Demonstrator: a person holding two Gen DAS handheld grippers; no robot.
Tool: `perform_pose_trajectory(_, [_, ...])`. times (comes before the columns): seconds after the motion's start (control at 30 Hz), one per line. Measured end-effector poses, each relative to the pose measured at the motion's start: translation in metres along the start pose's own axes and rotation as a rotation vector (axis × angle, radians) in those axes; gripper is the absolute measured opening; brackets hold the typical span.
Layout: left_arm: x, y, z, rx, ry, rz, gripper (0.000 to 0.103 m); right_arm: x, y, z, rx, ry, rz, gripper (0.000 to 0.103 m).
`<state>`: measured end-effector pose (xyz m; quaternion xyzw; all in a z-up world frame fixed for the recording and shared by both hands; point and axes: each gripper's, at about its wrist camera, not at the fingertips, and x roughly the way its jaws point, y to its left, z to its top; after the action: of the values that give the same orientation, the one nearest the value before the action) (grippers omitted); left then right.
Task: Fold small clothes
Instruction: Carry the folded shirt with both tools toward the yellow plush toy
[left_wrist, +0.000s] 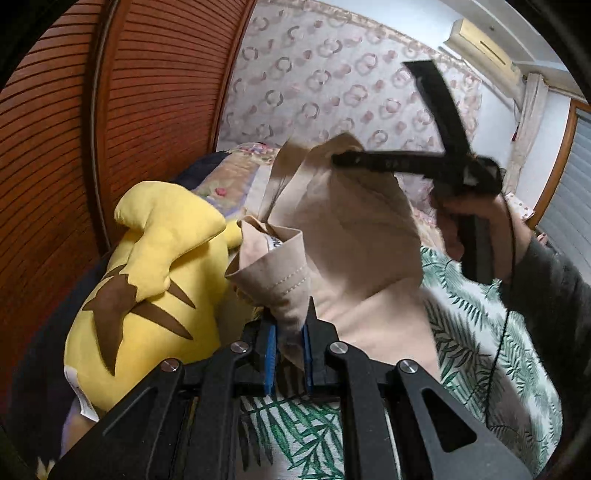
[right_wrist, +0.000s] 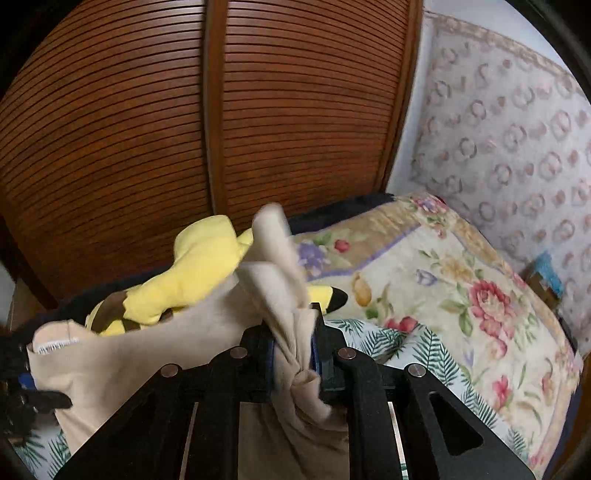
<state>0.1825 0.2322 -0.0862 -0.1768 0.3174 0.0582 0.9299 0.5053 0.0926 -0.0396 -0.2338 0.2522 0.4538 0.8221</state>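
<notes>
A small beige garment (left_wrist: 351, 236) hangs lifted above the bed between both grippers. My left gripper (left_wrist: 290, 332) is shut on one stitched, bunched edge of it, with blue pads on either side of the cloth. My right gripper (right_wrist: 295, 339) is shut on another bunched part of the beige garment (right_wrist: 147, 354). In the left wrist view the right gripper (left_wrist: 338, 159) shows at the upper right, held by a hand, pinching the garment's top. In the right wrist view the left gripper (right_wrist: 22, 384) shows at the far left edge, on the garment's hem.
A yellow plush toy (left_wrist: 147, 280) lies left of the garment, also seen in the right wrist view (right_wrist: 192, 273). A leaf-print sheet (left_wrist: 480, 354) covers the bed. A floral quilt (right_wrist: 461, 288) lies at the right. Wooden louvred wardrobe doors (right_wrist: 184, 129) stand behind.
</notes>
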Motion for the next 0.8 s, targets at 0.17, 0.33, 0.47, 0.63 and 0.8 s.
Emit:
perform_pose_trajectory(0.17, [0.000,0.004,-0.001,-0.003,0.006,0.010,0.012,-0.029,-0.034,-0.014,0.114,-0.015,-0.033,0.055])
perform_pose_trajectory(0.33, [0.004,0.007,-0.002,-0.016,0.034,0.015,0.012,-0.048,-0.062,-0.055,0.279,0.043,-0.037,0.055])
perform_pose_trajectory(0.47, [0.006,0.005,-0.002,0.000,0.049,0.029,0.012,-0.052,-0.075,-0.084,0.407,0.087,-0.003,0.055])
perform_pose_trajectory(0.63, [0.008,0.006,-0.002,-0.007,0.063,0.030,0.012,-0.055,-0.089,-0.091,0.572,0.105,0.084,0.055])
perform_pose_trajectory(0.8, [0.009,0.006,-0.002,-0.001,0.068,0.034,0.012,-0.041,-0.093,-0.094,0.660,0.109,0.164,0.055])
